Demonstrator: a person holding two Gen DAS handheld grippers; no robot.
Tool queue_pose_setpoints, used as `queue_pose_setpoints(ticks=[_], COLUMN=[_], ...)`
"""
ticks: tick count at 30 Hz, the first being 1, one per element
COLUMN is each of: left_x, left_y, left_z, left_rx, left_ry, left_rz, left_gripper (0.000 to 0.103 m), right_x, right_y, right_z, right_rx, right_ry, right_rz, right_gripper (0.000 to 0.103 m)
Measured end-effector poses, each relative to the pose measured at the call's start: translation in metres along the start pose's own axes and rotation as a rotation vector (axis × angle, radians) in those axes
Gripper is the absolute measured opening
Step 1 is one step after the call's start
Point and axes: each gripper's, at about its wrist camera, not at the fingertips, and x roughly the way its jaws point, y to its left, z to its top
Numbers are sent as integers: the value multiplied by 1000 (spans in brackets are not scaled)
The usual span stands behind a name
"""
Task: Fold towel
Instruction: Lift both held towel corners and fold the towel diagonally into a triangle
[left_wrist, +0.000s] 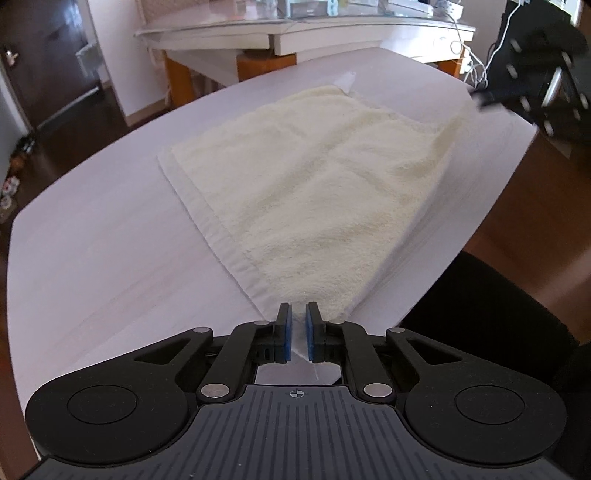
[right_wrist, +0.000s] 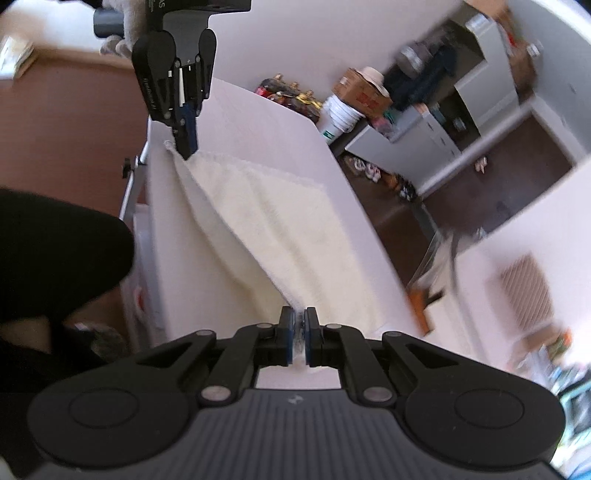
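Observation:
A cream towel (left_wrist: 314, 177) lies spread on the white table (left_wrist: 92, 229), with a smooth hem band along its left side. My left gripper (left_wrist: 299, 314) is shut on the towel's near corner, cloth pinched between the blue pads. In the right wrist view the same towel (right_wrist: 280, 229) runs from my right gripper (right_wrist: 300, 319), shut on another corner, up to the left gripper (right_wrist: 186, 147) at the far corner. The edge between the two grippers is raised off the table and hangs in a fold. In the left wrist view the right gripper (left_wrist: 491, 101) shows blurred at the top right.
The table's near edge (left_wrist: 461, 236) drops to a wooden floor; a person's dark clothing (right_wrist: 55, 251) is close beside it. A white desk (left_wrist: 295, 33) with cables stands beyond the table. Buckets and boxes (right_wrist: 351, 107) and a shelf unit stand past the table's far side.

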Motion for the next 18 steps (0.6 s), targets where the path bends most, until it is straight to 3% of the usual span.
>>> queue_pose_setpoints(ticks=[8,18], left_x=[-3,-6], left_y=[7,17], left_z=[-12,-27], left_rx=[-76,-193], left_ry=[-58,-128], left_rz=[-10,-46], left_gripper=[10,10], right_x=[37,127], right_y=[-37,-63], right_z=[37,96], right_rx=[-215,-407], right_ry=[4,-15], right_rz=[26,74], right_gripper=[6,6])
